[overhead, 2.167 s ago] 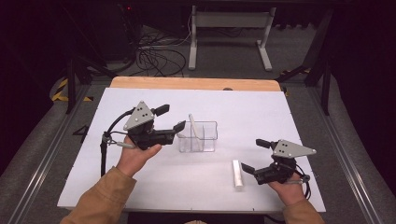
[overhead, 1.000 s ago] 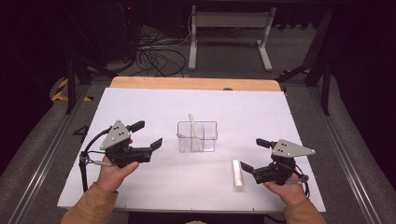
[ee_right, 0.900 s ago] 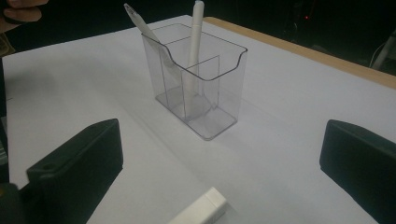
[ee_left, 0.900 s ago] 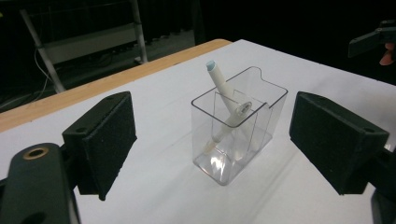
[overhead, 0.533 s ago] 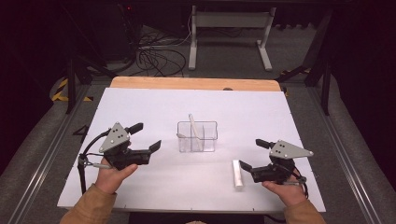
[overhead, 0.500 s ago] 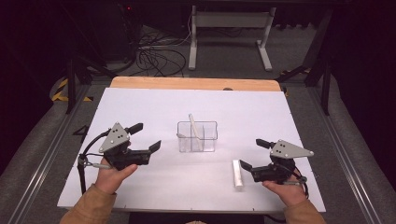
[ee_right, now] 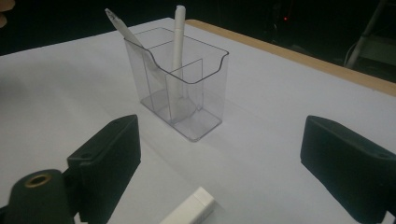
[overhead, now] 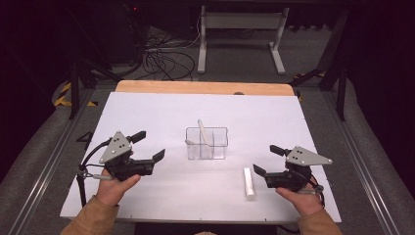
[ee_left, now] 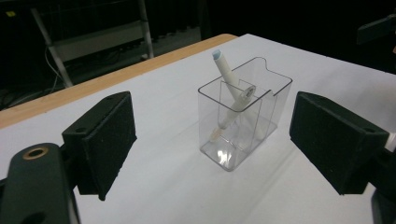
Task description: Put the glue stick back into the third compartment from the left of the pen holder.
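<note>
A clear holder (overhead: 206,143) stands mid-worktop (overhead: 161,112) with two white pens (ee_left: 231,95) leaning inside. A third white pen (overhead: 249,181) lies flat just beside the right gripper (overhead: 263,161), whose fingers have just been closing with nothing between them. The left gripper (overhead: 148,146) hovers well apart, fingers released and empty.

White cylindrical marker (overhead: 249,181) lying flat on white tabletop (overhead: 161,117), capped end twd clear plastic divided holder (overhead: 207,143). Holder upright, mid-tabletop, w/ two white pens (ee_left: 232,88) leaning inside.
</note>
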Action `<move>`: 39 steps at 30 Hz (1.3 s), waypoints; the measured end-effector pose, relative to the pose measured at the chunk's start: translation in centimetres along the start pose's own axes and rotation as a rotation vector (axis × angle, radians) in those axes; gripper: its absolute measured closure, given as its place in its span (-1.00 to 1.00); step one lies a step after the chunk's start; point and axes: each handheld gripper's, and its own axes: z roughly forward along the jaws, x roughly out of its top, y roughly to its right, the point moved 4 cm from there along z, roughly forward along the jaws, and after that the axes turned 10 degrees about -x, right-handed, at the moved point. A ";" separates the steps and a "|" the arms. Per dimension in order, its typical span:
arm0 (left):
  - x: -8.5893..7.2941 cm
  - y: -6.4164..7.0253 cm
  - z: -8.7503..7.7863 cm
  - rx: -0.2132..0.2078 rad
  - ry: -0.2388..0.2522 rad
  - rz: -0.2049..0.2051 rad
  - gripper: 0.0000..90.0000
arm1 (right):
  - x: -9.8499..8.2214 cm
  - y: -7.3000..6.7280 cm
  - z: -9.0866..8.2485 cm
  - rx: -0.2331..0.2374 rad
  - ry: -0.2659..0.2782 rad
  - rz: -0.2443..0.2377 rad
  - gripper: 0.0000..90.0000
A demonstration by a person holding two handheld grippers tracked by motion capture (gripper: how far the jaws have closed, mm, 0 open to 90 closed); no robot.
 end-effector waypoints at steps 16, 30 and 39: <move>-0.4 -0.1 -0.7 0.018 0.001 0.001 -0.66 | 0.3 -0.8 -0.1 -0.004 -0.041 -0.040 -0.50; -0.7 -0.1 -0.8 0.029 -0.001 -0.003 -0.66 | 1.3 -1.4 -0.3 -0.026 -0.100 -0.052 -0.44; -0.7 -0.1 -1.0 0.032 0.002 -0.004 -0.66 | 1.4 -1.5 -0.3 -0.034 -0.117 -0.060 -0.40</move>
